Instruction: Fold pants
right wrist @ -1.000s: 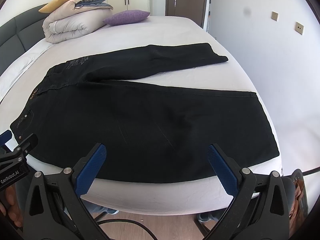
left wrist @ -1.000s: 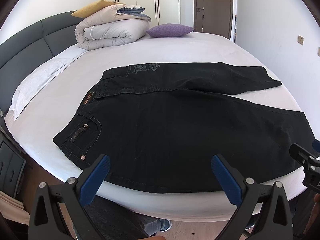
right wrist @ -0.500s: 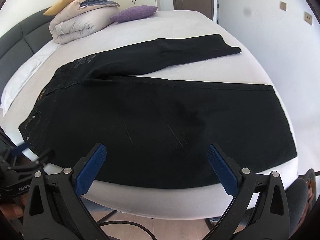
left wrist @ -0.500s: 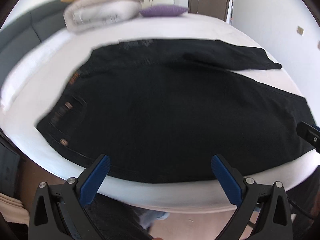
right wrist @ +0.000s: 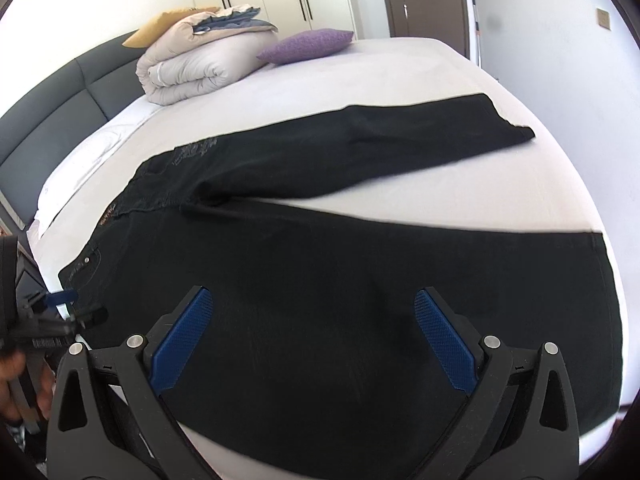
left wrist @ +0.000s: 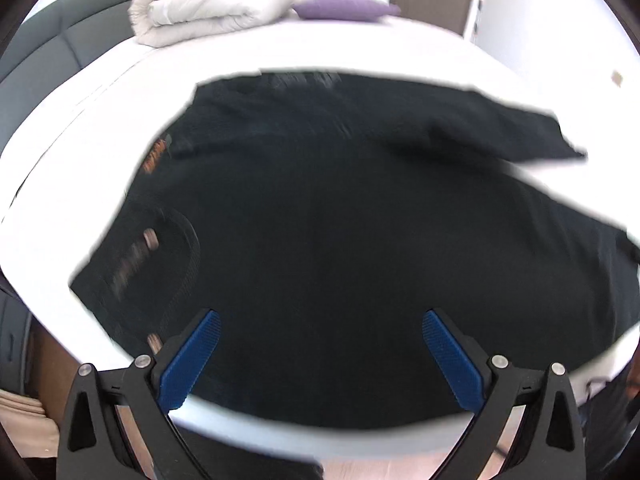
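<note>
Pants (right wrist: 340, 300) lie spread on the bed (right wrist: 400, 72); both grippers, left (left wrist: 320, 344) and right (right wrist: 312, 328), hover wide-fingered, empty; grabbing the near edge comes next.

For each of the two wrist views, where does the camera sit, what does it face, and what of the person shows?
Left wrist: on the left gripper, above the near bed edge, facing the black pants' waist end; both blue pads frame the shot, jaws open; no hand visible.
Right wrist: on the right gripper, jaws open, facing the near leg; the left gripper and a hand show at far left.
Shared: pants, white bed, folded duvet, purple pillow.
</note>
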